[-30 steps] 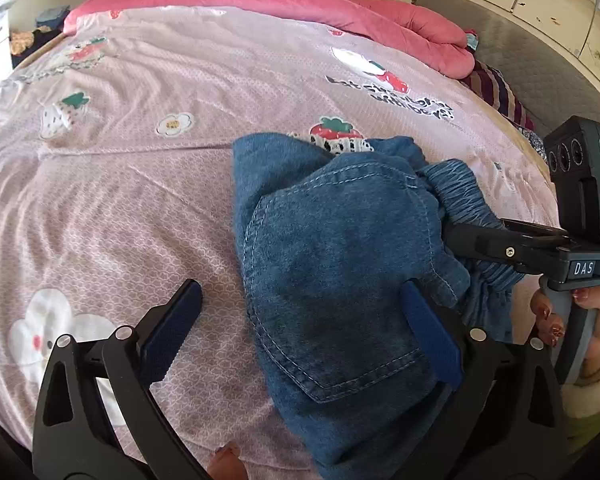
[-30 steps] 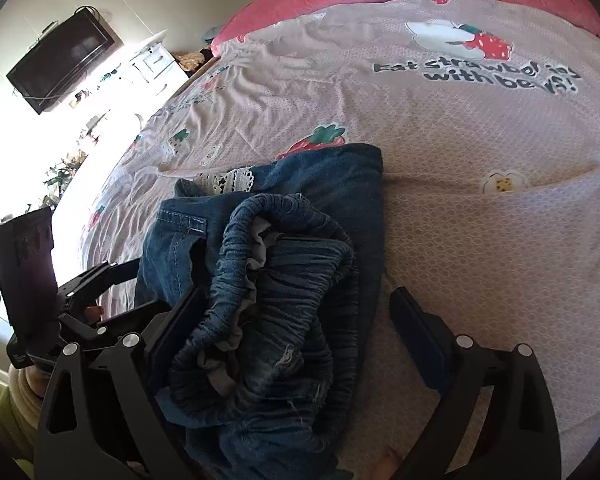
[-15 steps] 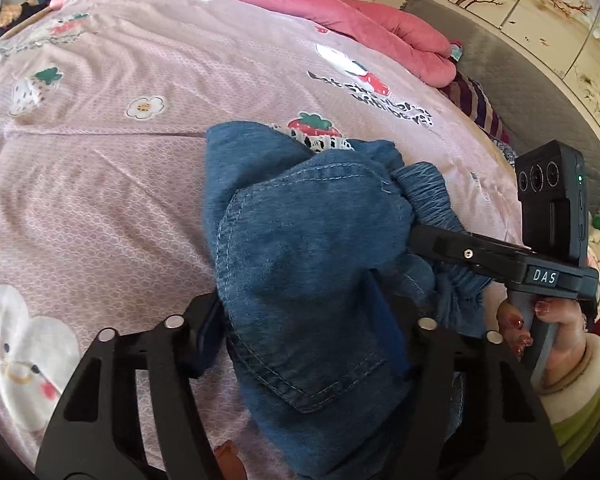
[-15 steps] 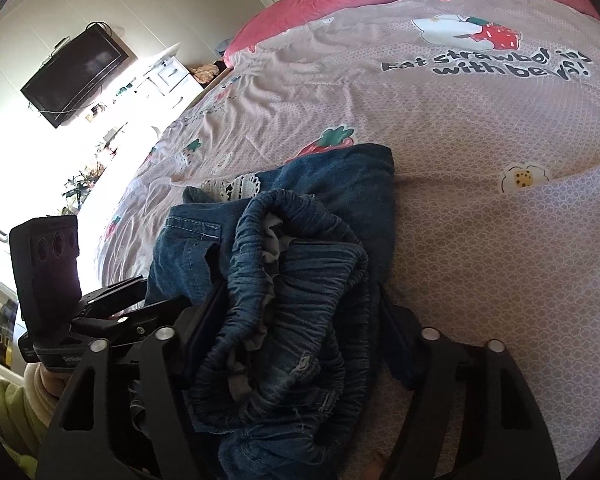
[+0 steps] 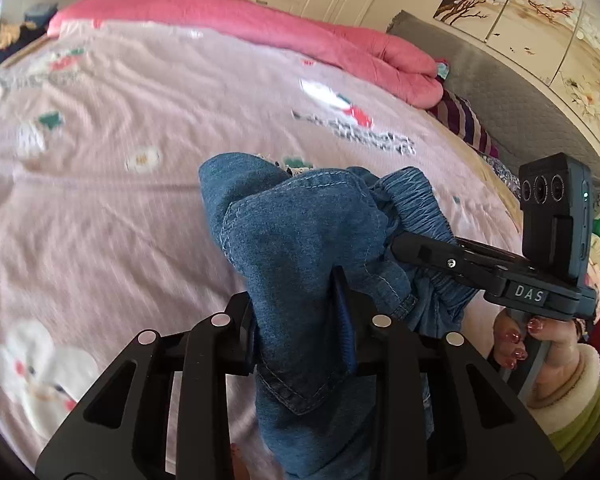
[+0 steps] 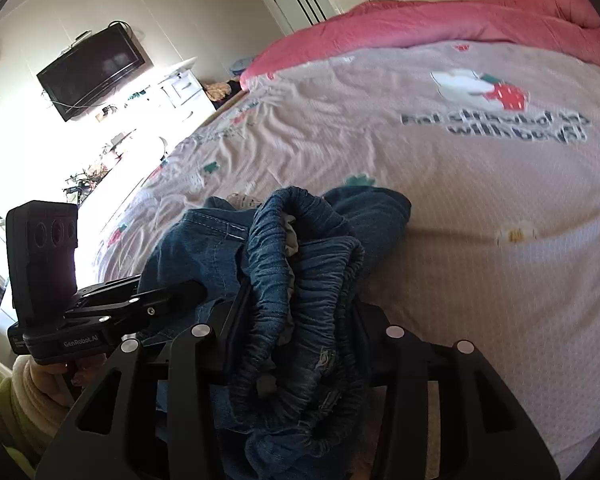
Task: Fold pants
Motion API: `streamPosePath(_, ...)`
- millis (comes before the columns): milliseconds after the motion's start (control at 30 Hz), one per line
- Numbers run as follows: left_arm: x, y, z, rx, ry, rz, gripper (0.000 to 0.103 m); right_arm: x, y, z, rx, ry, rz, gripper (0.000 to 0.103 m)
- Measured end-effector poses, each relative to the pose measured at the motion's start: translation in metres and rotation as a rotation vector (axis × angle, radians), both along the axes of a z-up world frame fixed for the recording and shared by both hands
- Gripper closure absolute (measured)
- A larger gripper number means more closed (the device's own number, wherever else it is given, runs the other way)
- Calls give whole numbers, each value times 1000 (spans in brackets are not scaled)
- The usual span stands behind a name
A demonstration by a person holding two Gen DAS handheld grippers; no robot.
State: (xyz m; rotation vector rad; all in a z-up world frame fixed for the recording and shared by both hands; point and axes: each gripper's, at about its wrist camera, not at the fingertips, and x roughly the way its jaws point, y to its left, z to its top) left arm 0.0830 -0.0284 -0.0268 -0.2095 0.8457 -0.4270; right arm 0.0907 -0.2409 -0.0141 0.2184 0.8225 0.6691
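Two hand-held grippers pinch one bunched pair of denim pants (image 5: 296, 240) over the pink patterned bed (image 5: 100, 200). On the left, the left hand-held gripper (image 5: 300, 316) has its jaws closing narrow on a pocket panel of the fabric. To the right, the right hand-held gripper (image 6: 296, 312) is closing on the gathered elastic waistband (image 6: 316, 264). A pink quilt (image 5: 260, 28) lies along the bed's far edge.

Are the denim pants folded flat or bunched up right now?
Bunched up: the denim pants sit crumpled on the bedsheet, the elastic waistband scrunched into loops.
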Motion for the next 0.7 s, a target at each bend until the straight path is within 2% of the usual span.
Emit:
streamPosePath(200, 19, 5, 28, 50, -91, 32, 81, 25, 12, 25, 12, -64, -13, 62)
streamPosePath(367, 43, 10, 30, 82, -102, 65, 81, 49, 24, 29, -2, -71, -23, 62)
streamPosePath(533, 60, 14, 17, 95, -67, 74, 81, 69, 32, 12, -18, -21, -39, 62)
streamPosePath(700, 68, 18, -12, 109, 2, 87, 78, 81, 34, -22, -41, 87, -57, 61)
